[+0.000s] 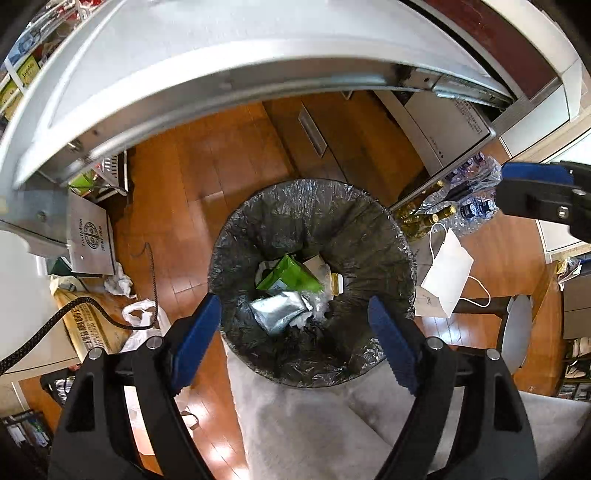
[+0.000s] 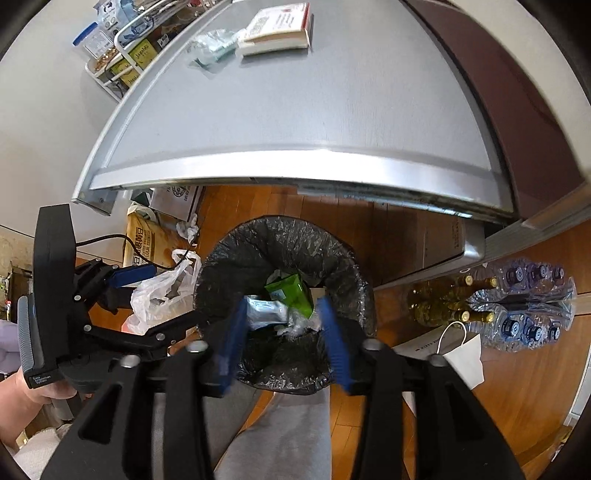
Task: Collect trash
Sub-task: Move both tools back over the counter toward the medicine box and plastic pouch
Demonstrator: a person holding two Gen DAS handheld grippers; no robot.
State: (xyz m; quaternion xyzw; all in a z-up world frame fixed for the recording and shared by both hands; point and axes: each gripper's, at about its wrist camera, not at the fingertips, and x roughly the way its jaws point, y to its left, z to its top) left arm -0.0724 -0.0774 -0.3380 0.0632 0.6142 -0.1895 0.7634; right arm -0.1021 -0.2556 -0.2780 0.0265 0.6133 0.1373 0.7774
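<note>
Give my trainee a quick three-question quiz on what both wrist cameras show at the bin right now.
1. True or false: the left gripper is open with nothing between its fingers.
2. Which item lies in the lined trash bin? A) green carton B) book C) wine bottle
3. What still sits on the grey table beside the book?

Key:
1. True; the right gripper is empty too.
2. A, the green carton, beside a silver pouch.
3. A crumpled clear wrapper.
</note>
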